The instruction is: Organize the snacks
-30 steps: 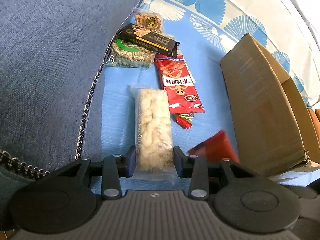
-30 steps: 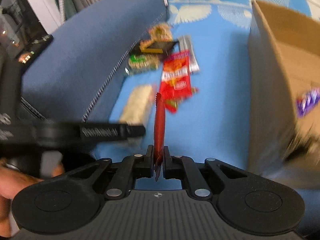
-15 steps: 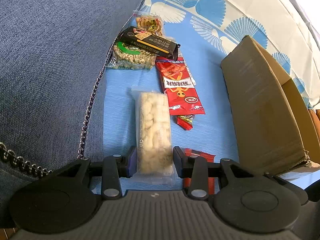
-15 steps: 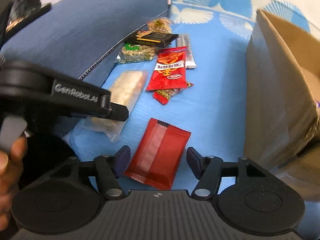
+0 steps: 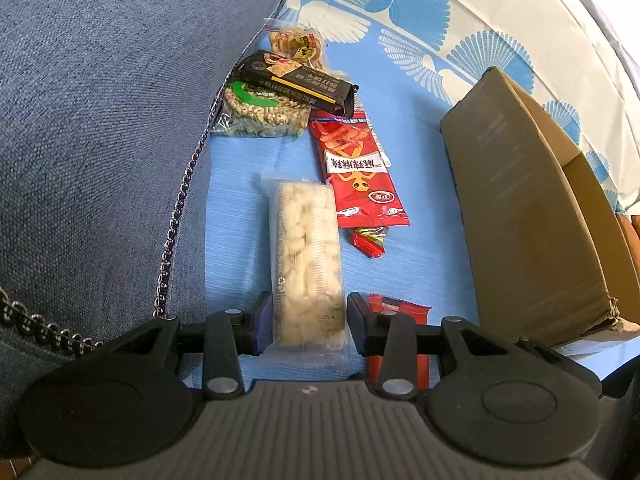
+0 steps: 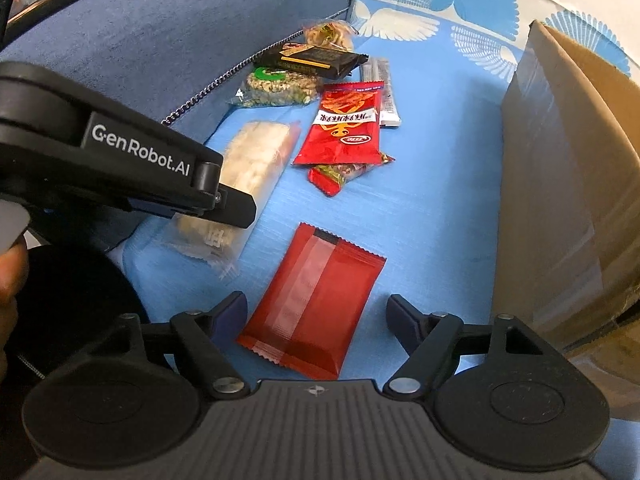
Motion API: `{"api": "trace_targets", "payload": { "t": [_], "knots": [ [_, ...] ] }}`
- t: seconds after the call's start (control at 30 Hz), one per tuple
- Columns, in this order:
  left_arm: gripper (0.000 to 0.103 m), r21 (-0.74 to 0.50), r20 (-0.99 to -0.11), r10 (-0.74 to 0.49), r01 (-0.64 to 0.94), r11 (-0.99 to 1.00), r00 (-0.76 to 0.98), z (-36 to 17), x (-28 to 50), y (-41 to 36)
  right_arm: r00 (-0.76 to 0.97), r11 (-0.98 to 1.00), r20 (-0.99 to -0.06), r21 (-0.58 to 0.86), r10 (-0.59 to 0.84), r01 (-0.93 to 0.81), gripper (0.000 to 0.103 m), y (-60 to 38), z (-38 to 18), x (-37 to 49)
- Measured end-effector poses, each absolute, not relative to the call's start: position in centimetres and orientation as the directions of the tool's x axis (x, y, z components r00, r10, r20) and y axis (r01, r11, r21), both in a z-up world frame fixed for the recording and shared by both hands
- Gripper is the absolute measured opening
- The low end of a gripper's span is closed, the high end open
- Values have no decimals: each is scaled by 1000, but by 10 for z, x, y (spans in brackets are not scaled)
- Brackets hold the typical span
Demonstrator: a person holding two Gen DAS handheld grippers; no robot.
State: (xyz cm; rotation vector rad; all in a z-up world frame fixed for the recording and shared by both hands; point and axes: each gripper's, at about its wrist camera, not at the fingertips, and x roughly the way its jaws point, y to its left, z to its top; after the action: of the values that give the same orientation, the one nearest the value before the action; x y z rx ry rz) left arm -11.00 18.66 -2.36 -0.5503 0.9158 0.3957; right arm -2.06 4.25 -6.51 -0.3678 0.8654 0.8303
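Note:
My left gripper (image 5: 308, 326) is shut on the near end of a clear pack of pale crackers (image 5: 306, 248), which lies lengthwise on the blue sheet. It also shows in the right wrist view (image 6: 256, 160), with the left gripper's body (image 6: 120, 160) over it. My right gripper (image 6: 316, 316) is open and empty. A plain red packet (image 6: 316, 300) lies flat on the sheet between its fingers; its edge shows in the left wrist view (image 5: 400, 312).
Further on lie a red printed snack bag (image 5: 356, 172), a small red wrapper (image 5: 370, 240), a black bar (image 5: 296, 80), a cereal ring pack (image 5: 260, 114) and a cookie pack (image 5: 294, 42). A cardboard box (image 5: 524, 204) stands right. A blue cushion (image 5: 100, 120) rises left.
My right gripper held the red packet on edge, then opened and let it fall flat on the sheet. My left gripper stayed closed around the cracker pack.

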Motion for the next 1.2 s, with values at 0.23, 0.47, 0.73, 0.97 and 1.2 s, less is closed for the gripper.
{"api": "trace_targets", "payload": {
  "t": [0.23,0.47,0.73,0.97,1.2],
  "knots": [
    [44,-276,-828,90,-542,794,554,-23,-110,186,379,612,-776,12,504,-791,47,43,-60,-24],
    [46,-273,-829,91,-542,794,551,-25,-109,186,406,622,-757,0,511,-783,46,41,-51,-23],
    [49,-254,-839,99,-546,798,535,-27,-105,184,393,643,-781,15,485,-766,46,38,-60,-16],
    [63,-202,-832,142,-531,823,536,-25,-99,175,392,647,-781,19,485,-763,47,38,-60,-16],
    [68,-162,-836,168,-528,834,522,-30,-86,171,391,648,-782,21,486,-762,47,38,-60,-16]
  ]
}}
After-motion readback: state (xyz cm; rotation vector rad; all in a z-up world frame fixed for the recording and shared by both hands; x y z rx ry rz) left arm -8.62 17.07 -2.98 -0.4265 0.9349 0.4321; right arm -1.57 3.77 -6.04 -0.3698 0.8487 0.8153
